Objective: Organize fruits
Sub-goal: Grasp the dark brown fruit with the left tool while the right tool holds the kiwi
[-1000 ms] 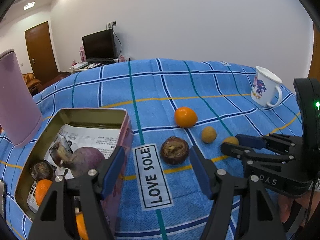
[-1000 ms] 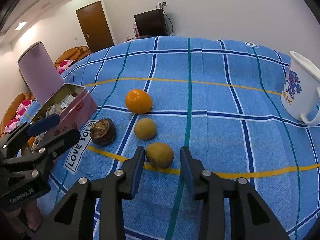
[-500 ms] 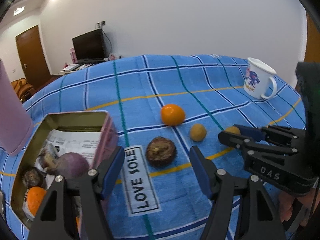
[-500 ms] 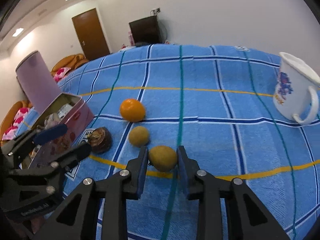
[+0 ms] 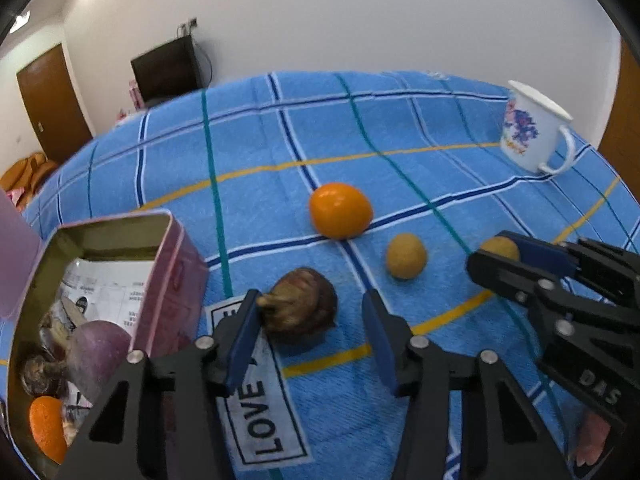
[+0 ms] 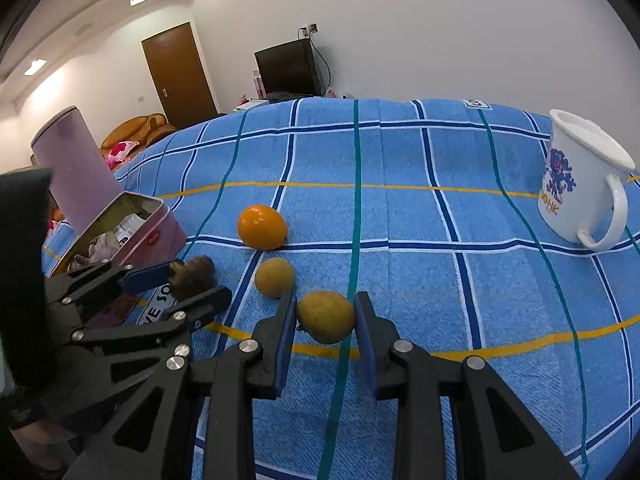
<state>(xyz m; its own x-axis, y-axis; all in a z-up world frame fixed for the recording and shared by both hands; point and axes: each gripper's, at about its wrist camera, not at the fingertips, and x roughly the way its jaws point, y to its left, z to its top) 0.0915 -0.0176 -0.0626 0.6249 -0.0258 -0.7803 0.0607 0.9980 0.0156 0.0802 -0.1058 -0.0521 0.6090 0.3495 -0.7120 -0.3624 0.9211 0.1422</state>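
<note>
Yellow fruit [image 6: 326, 316] is sitting pinched between right gripper [image 6: 325, 322] pads — left gripper [image 5: 308, 330] gaping around brown fruit [image 5: 302, 304].

On the cloth: one orange [image 6: 262, 227], two small yellow fruits [image 6: 275, 277] [image 6: 326, 317], one brown fruit [image 5: 301, 306]. One pink tin [image 5: 176, 256] holding several items, an orange piece [image 5: 47, 426] among them. One mug [image 6: 576, 192], one pink canister [image 6: 74, 168].
</note>
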